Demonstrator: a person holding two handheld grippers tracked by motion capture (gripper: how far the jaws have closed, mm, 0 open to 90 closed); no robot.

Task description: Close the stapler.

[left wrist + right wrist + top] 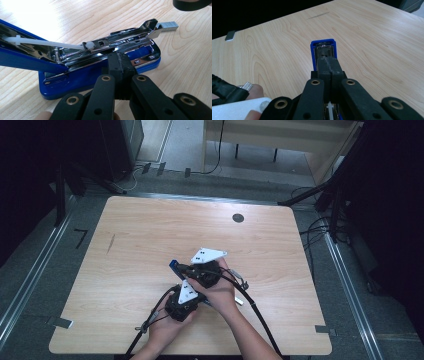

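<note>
Stapler [100, 72] lies hinged open on tabletop [185, 65]; left tongs [120, 62] together, pinning its base, right tongs [329, 66] together against lid [323, 47], likely holding it back for staples [168, 25].

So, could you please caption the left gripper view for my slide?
Shut left gripper pressing on the open blue stapler, staple strip protruding.

The light wooden counter [150, 230] has a round dark hole [238, 218] near its far edge. Grey floor [320, 285] lies all around it. Beyond it stands a pale wooden desk [280, 135], with black cables [215, 155] nearby. Both sides are dark.
</note>
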